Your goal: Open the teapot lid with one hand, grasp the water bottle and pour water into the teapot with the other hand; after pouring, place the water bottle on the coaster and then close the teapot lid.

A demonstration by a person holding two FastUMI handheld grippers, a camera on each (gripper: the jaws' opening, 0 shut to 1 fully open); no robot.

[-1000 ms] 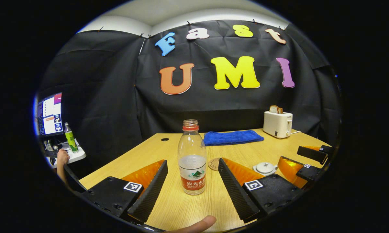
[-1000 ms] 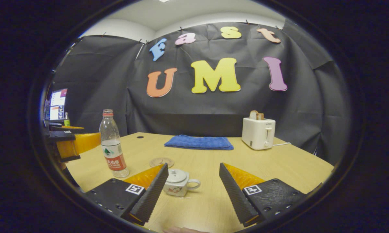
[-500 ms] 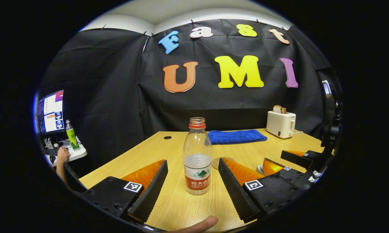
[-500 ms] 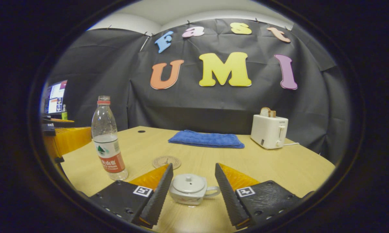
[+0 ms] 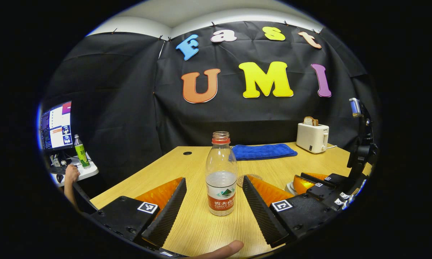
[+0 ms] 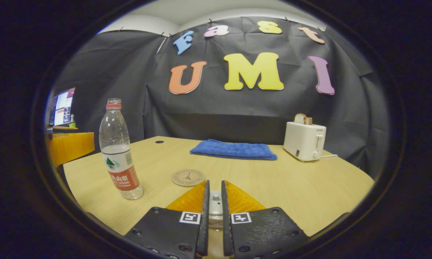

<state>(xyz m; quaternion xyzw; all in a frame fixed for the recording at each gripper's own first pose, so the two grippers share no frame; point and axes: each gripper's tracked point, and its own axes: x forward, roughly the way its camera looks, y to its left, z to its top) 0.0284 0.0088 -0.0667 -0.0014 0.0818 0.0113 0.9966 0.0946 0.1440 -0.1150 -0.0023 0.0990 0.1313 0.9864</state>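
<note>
Right tongs (image 6: 215, 201) clamped on the teapot lid's knob (image 6: 215, 196); left tongs (image 5: 213, 201) spread wide either side of the upright water bottle (image 5: 221, 176), near the counter's (image 5: 158, 172) front edge

Each claw (image 6: 215, 230) has a black screwed housing; 2 square black-and-white markers; translucent orange side panels.

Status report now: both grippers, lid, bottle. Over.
Right gripper shut on teapot lid knob. Left gripper open, fingers either side of water bottle, not touching. Coaster free. Nothing in the way.
</note>
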